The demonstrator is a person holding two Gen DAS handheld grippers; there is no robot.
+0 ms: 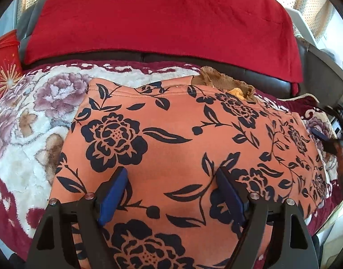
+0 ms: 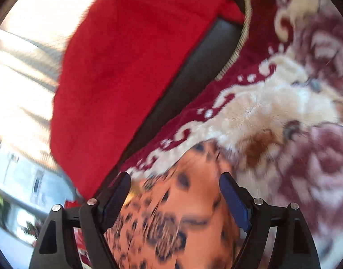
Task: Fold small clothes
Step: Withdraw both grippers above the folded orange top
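An orange garment with dark blue flowers (image 1: 171, 143) lies spread on a plush floral blanket (image 1: 25, 134). A brown ribbed collar (image 1: 218, 80) shows at its far edge. My left gripper (image 1: 171, 174) is open, its blue pads (image 1: 114, 192) just above the garment's near part. My right gripper shows blurred at the garment's right edge in the left wrist view (image 1: 328, 141). In the right wrist view it (image 2: 174, 181) is open over the garment's edge (image 2: 171, 219); the view is blurred by motion.
A red cushion (image 1: 160, 18) leans on the dark sofa back (image 1: 272, 78) behind the blanket. A red printed box (image 1: 3, 67) stands at the far left. The blanket (image 2: 283, 112) spreads to the right of the garment.
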